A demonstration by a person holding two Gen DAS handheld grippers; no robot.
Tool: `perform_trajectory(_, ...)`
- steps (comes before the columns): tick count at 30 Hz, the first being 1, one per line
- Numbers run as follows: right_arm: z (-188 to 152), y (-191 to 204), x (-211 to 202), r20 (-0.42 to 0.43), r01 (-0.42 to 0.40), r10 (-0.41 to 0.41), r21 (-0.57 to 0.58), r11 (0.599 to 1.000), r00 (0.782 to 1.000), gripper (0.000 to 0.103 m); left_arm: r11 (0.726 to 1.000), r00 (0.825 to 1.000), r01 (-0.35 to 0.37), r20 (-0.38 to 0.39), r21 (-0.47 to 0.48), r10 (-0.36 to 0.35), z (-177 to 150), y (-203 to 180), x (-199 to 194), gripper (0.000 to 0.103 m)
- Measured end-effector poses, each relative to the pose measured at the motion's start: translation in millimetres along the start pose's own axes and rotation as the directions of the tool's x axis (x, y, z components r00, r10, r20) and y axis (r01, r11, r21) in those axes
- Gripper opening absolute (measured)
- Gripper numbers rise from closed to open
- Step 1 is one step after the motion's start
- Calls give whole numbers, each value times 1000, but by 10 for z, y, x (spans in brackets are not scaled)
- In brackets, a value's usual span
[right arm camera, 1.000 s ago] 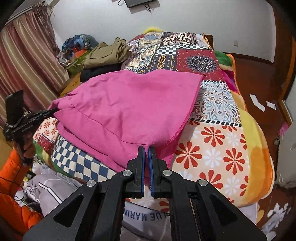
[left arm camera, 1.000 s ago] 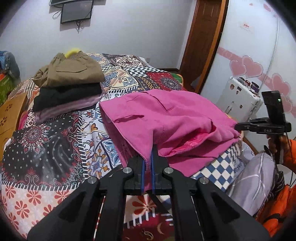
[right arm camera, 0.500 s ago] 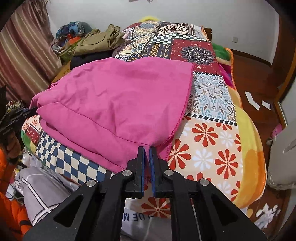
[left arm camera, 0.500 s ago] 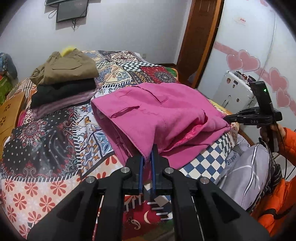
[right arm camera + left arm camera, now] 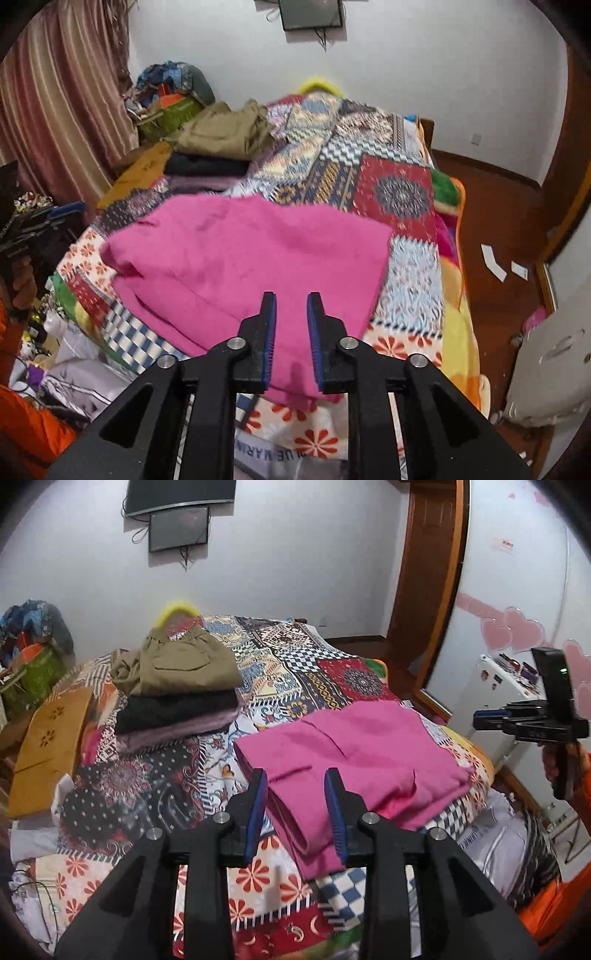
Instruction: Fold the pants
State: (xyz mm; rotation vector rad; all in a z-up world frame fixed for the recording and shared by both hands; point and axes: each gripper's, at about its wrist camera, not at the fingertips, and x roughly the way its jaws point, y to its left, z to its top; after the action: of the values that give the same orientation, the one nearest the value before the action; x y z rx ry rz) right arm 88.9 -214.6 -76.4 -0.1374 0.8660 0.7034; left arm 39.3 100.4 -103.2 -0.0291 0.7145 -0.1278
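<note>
- Left wrist view: left gripper (image 5: 295, 810) partly open, jaws just parted, nothing clamped; near left corner of the folded pink pants (image 5: 354, 753) seen between the blue pads (image 5: 255, 812) but lying loose on the patchwork bed (image 5: 147, 786) beneath.
- Same view: pants stretching from the near edge of the bed far and rightward, long axis across the view; stack of folded clothes (image 5: 177, 694) well apart, far left; right gripper (image 5: 487, 716) held off to the far right, clear of the cloth.
- Right wrist view: right gripper (image 5: 291, 332) open by a narrower gap, jaws just parted, empty; pink pants (image 5: 251, 266) directly ahead and below, near hem hanging over the bed edge.
- Judgement: fold looks set down, both grippers released; right-hand corner equally near; next likely a move toward the stack, far left.
</note>
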Motion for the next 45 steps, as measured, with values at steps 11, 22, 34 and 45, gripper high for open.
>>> perform_trajectory(11, 333, 391, 545, -1, -129, 129, -56, 990, 992, 18, 999, 992, -14, -127, -32, 10, 41, -190, 694, 32)
perform_trajectory(22, 41, 773, 1120, -222, -233, 200, -131, 964, 954, 18, 999, 972, -48, -228, 6, 48, -347, -210, 957, 36)
perform_trajectory(34, -228, 574, 916, -263, -219, 182, -119, 969, 947, 20, 997, 970, -40, -241, -65, 23, -544, -43, 927, 59)
perform_trajectory(45, -19, 243, 248, -44, -72, 68, -83, 994, 997, 29, 996, 989, -83, -128, -34, 78, 40, -86, 626, 64)
